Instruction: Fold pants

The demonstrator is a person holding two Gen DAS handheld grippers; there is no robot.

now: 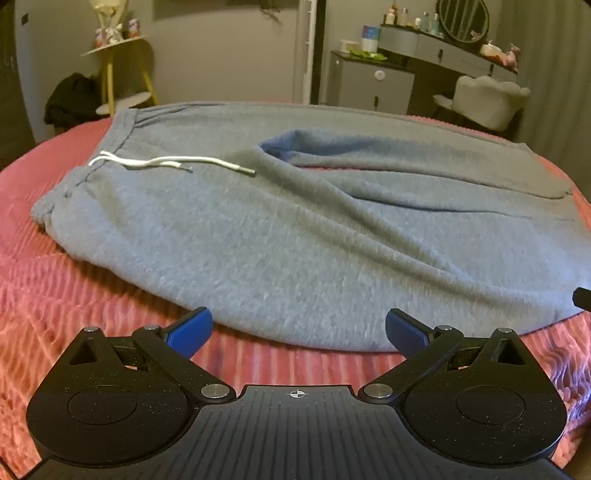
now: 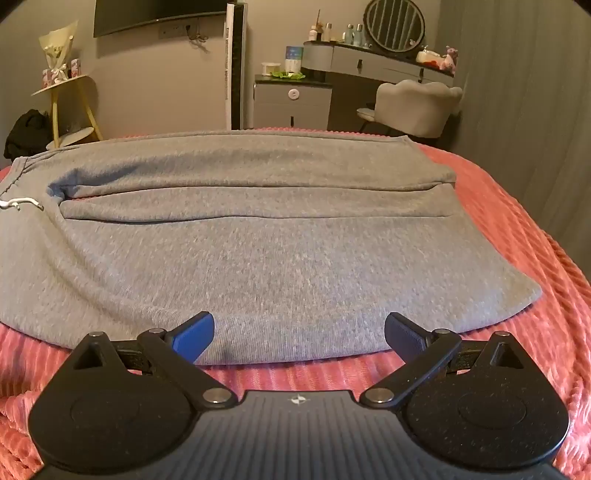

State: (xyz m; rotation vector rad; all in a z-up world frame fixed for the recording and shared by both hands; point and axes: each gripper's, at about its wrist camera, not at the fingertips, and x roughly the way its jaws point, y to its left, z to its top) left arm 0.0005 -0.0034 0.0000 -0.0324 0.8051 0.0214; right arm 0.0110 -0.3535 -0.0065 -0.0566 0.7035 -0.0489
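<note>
Grey sweatpants [image 1: 280,236] lie flat across a pink ribbed blanket [image 1: 74,295], waistband at the left with a white drawstring [image 1: 166,162], legs running right. My left gripper [image 1: 298,328] is open and empty, its blue pads [image 1: 190,332] just short of the pants' near edge by the hip. My right gripper [image 2: 299,330] is open and empty at the near edge of the near leg of the pants [image 2: 280,258]. The leg hems [image 2: 517,291] lie at the right. The drawstring [image 2: 22,202] shows at the far left of the right wrist view.
The blanket [image 2: 535,258] covers a bed that drops away on all sides. Beyond it stand a yellow side table [image 1: 110,70], a dark bag on the floor [image 1: 70,99], a grey dresser [image 2: 295,99], a vanity with mirror [image 2: 395,26] and a padded chair [image 2: 417,103].
</note>
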